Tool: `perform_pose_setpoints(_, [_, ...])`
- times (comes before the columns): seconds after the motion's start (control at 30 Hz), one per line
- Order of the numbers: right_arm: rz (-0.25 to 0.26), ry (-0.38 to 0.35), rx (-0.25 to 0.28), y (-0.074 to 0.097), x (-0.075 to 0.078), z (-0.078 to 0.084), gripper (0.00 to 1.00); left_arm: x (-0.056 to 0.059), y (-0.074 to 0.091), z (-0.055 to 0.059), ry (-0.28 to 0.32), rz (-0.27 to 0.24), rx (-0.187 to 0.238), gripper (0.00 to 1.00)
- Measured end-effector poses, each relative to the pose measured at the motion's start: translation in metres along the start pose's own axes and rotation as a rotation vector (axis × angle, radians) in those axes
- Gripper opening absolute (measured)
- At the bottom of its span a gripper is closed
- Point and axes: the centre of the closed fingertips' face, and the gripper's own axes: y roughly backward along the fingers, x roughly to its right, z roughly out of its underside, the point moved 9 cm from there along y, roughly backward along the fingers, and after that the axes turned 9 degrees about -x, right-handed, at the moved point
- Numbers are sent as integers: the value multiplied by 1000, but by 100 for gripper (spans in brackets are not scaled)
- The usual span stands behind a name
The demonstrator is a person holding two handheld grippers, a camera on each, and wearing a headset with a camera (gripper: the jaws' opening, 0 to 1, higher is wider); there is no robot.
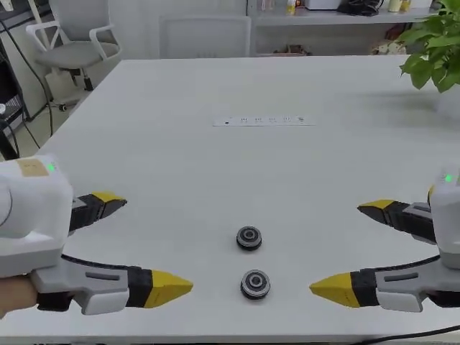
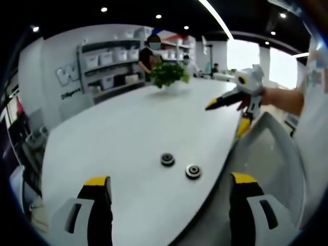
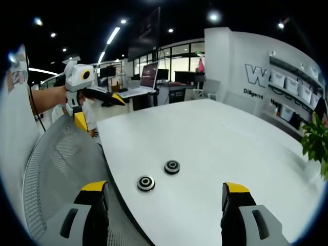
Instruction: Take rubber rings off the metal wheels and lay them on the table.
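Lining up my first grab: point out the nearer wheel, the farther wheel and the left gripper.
nearer wheel [image 1: 255, 284], head view, centre hub.
farther wheel [image 1: 249, 238], head view, centre hub.
left gripper [image 1: 158, 244], head view, midway between its fingertips.

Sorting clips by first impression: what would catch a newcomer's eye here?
Two small round metal wheels ringed in black rubber lie near the front edge of the pale grey table, the farther wheel just behind the nearer wheel. The yellow-tipped left gripper and right gripper flank them, both open.
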Motion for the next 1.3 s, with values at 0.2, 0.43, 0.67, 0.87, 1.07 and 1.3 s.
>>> perform_pose_setpoints(0.2, [-5, 5, 23, -3, 3, -6, 91, -1, -7, -5, -22, 13, 2, 97])
perform_pose_setpoints(0.43, [-13, 6, 39, -7, 6, -8, 92, -3, -12, -7, -32, 23, 1, 96])
perform_pose_setpoints(0.67, [-10, 7, 54, -16, 13, -9, 96, -6, -21, -9, -54, 41, 7, 94])
perform_pose_setpoints(0.87, [-22, 14, 32, -26, 15, -5, 99, -7, -32, -9, -64, 60, -10, 95])
perform_pose_setpoints(1.07, [-49, 49, 16, -38, 15, -1, 96, -7, -43, -9, -79, 90, -16, 94])
perform_pose_setpoints(1.3, [-92, 100, 4, -49, 12, 3, 89, -8, -58, -10, -113, 115, -40, 90])
